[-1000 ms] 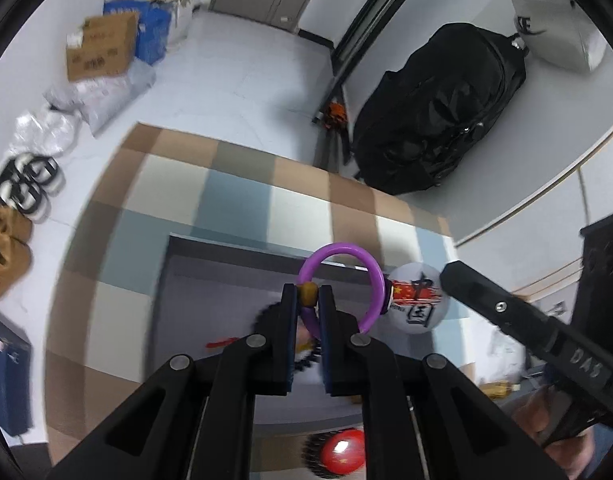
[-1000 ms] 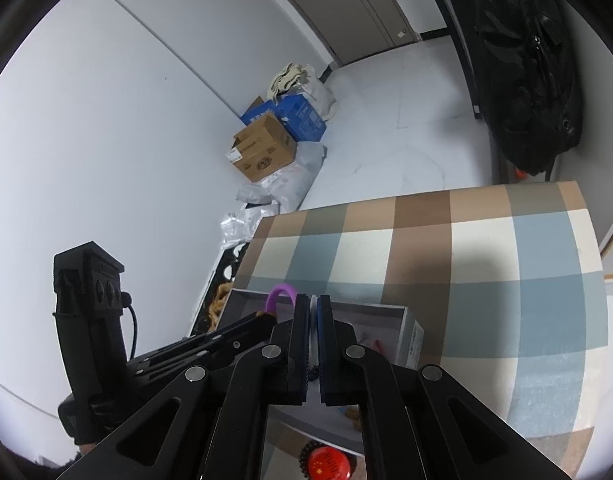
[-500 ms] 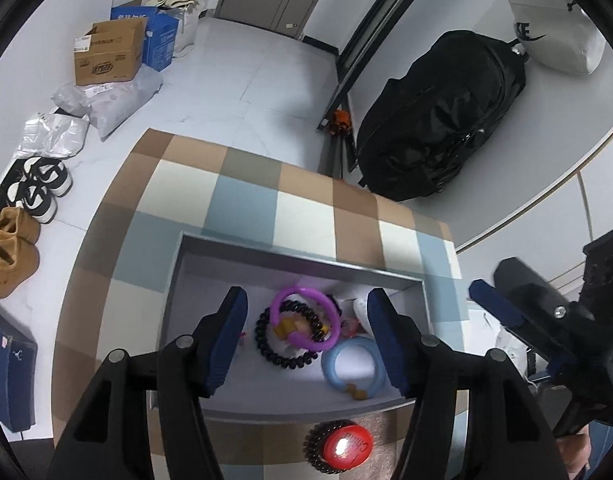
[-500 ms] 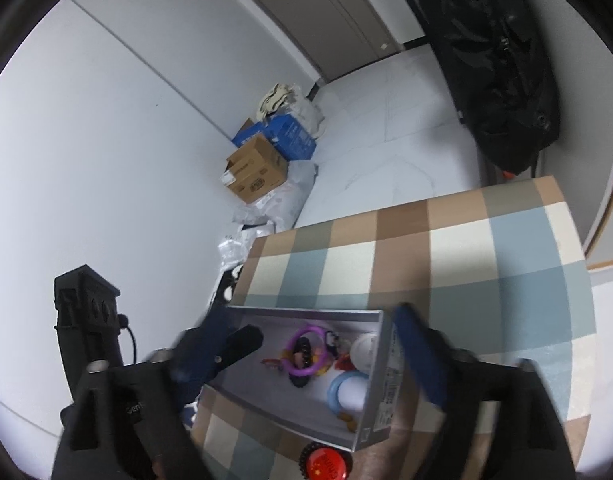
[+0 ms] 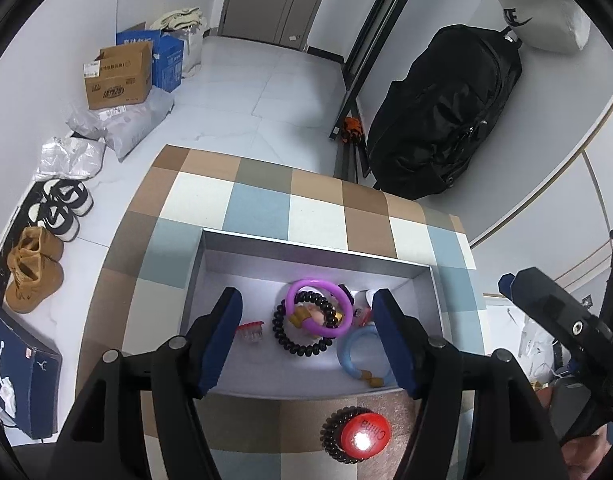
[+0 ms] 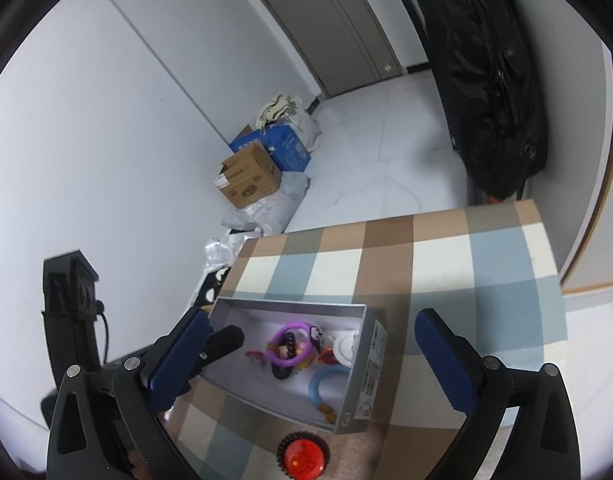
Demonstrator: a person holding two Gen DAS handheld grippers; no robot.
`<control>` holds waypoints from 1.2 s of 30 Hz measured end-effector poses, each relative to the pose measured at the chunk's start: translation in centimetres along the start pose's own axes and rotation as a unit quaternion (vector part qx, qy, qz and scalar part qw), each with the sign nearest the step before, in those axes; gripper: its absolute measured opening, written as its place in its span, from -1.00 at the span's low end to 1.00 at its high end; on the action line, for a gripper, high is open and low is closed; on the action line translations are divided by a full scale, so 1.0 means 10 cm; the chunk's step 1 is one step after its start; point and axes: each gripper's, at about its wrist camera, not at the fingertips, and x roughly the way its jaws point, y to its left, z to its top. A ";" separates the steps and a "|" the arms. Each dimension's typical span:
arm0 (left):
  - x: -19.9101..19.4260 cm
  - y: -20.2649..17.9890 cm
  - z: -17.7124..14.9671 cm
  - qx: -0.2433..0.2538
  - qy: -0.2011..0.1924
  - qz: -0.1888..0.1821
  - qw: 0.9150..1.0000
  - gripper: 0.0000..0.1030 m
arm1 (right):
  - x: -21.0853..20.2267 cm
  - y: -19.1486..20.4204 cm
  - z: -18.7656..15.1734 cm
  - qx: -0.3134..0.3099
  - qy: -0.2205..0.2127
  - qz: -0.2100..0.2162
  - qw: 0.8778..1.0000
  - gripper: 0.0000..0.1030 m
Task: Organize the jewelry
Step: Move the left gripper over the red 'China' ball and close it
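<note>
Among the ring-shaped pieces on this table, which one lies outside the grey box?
The dark beaded bracelet with the red cap in its middle. It lies on the checked cloth in front of the box; the purple, black-bead and light blue rings are inside it.

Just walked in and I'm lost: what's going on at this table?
A person with a gripper in each hand is sorting jewelry into a grey box on the checked table. Both the left gripper and the right gripper are open and hold nothing. A purple ring, a black bead bracelet and a blue ring lie inside. A red piece sits outside the box.
</note>
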 end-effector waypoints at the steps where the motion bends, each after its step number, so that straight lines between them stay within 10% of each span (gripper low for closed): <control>1: -0.01 -0.01 -0.02 0.004 -0.001 0.003 1.000 0.25 | -0.01 0.01 -0.02 -0.005 -0.002 -0.001 1.000 1.00; 18: -0.20 -0.16 -0.39 0.047 -0.025 -0.012 0.999 0.64 | -0.20 0.03 -0.37 -0.053 -0.010 -0.047 0.997 1.00; 36: 0.11 -0.65 -0.96 0.188 0.041 0.006 0.981 0.64 | -0.41 -0.33 -0.50 0.007 0.012 -0.055 0.998 1.00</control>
